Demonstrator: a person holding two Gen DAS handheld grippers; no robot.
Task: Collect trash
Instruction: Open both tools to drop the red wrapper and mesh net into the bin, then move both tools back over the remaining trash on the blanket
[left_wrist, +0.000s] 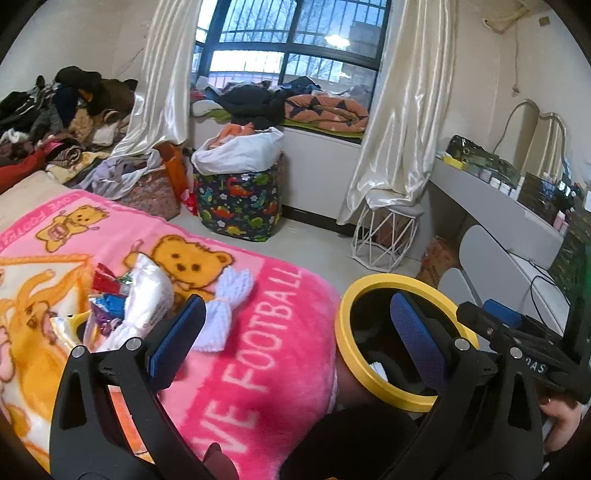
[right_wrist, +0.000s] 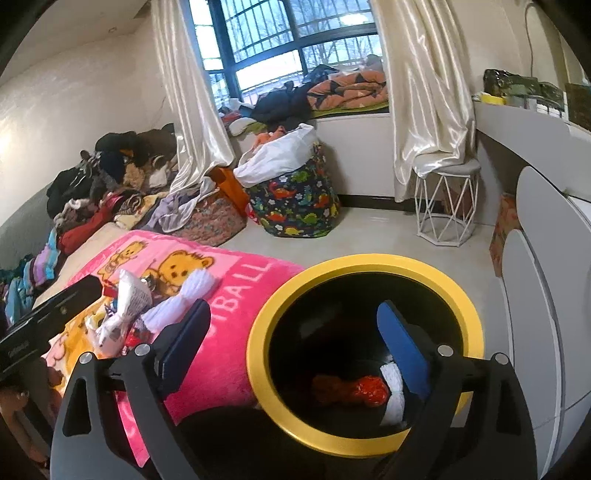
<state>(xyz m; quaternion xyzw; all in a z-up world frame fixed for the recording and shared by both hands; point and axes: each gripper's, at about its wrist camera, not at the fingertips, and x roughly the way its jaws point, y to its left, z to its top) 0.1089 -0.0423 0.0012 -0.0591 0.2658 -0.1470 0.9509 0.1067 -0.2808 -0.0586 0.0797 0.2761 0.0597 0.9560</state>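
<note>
My right tongs (right_wrist: 295, 347) hang empty and wide apart over the yellow-rimmed bin (right_wrist: 258, 354), a drop done, I judge. Left tongs (left_wrist: 295, 332), also spread, next reach left for wrappers (left_wrist: 122, 299) on the pink blanket (left_wrist: 266, 354).

Bin (left_wrist: 345, 325) in the left wrist view: its far-right rim is hidden behind the gripper finger (left_wrist: 417, 332), and its inside is too dark to read. In the right wrist view a white scrap (right_wrist: 392, 398) at the bin's bottom is partly behind the blue pad (right_wrist: 400, 339). Wrapper pile (left_wrist: 122, 302) on the blanket (left_wrist: 266, 354) is overlapped, so pieces can't be counted; the hand (left_wrist: 561, 417) is cut off at the frame edge.
</note>
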